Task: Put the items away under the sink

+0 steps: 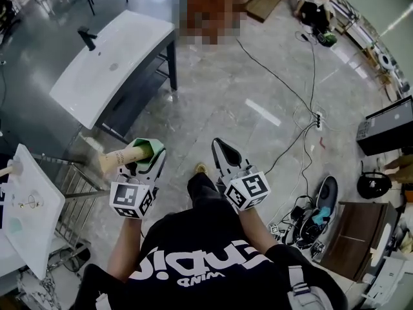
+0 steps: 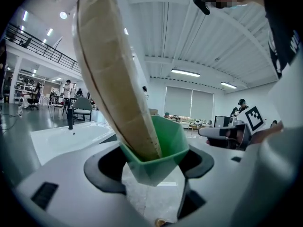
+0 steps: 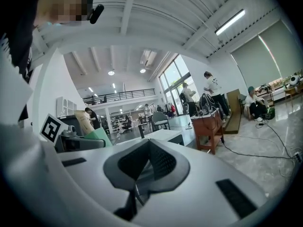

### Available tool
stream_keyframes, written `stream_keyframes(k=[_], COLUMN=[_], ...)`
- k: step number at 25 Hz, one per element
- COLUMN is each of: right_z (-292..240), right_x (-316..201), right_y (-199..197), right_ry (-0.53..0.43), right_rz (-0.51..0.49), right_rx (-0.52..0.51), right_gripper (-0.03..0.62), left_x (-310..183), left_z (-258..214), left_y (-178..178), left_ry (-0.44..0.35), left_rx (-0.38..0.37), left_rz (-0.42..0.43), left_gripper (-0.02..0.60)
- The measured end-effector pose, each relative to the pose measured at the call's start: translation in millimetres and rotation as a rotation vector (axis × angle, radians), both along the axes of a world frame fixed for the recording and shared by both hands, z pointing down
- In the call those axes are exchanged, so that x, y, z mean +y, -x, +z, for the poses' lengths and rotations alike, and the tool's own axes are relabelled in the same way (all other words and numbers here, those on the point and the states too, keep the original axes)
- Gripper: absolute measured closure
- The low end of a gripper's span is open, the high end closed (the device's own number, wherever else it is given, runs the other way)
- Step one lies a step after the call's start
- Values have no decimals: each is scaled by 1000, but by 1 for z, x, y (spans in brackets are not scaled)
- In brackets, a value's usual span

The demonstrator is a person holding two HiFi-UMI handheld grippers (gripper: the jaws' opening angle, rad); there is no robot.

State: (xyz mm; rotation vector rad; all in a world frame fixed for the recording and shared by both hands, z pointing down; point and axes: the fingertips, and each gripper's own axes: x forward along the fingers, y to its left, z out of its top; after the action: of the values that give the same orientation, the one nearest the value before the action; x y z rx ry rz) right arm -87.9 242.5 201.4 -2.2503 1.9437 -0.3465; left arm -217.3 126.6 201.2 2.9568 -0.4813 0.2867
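left hand-held gripper [image 1: 150,151]: clamped on green cup [image 2: 161,151], 7 o'clock in the head view
tan roll [image 1: 119,157]: one end in the cup, long axis pointing toward 9 o'clock
right hand-held gripper [image 1: 219,146]: jaws together, empty, tip toward 12 o'clock
sink [image 1: 110,63]: well apart, 10 o'clock

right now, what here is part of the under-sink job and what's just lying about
Job: left gripper, shut on green cup with beige tube; sink; right gripper, shut, empty.
Lying about: floor cables, power strip.
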Motion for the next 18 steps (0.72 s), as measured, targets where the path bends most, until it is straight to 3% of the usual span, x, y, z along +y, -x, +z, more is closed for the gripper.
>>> stream_keyframes(k=[10, 18], right_z=[-7, -4], right_x=[-54, -85], right_y=[-87, -125], right_ry=[-1, 6], right_rz=[-81, -168], right_rx=[4, 3], right_gripper=[576, 576], left_x=[-43, -64], left_z=[-6, -8], left_y=[-81, -124], left_ry=[10, 1], left_rx=[9, 10], left_rz=[-67, -115], left_gripper=[247, 247])
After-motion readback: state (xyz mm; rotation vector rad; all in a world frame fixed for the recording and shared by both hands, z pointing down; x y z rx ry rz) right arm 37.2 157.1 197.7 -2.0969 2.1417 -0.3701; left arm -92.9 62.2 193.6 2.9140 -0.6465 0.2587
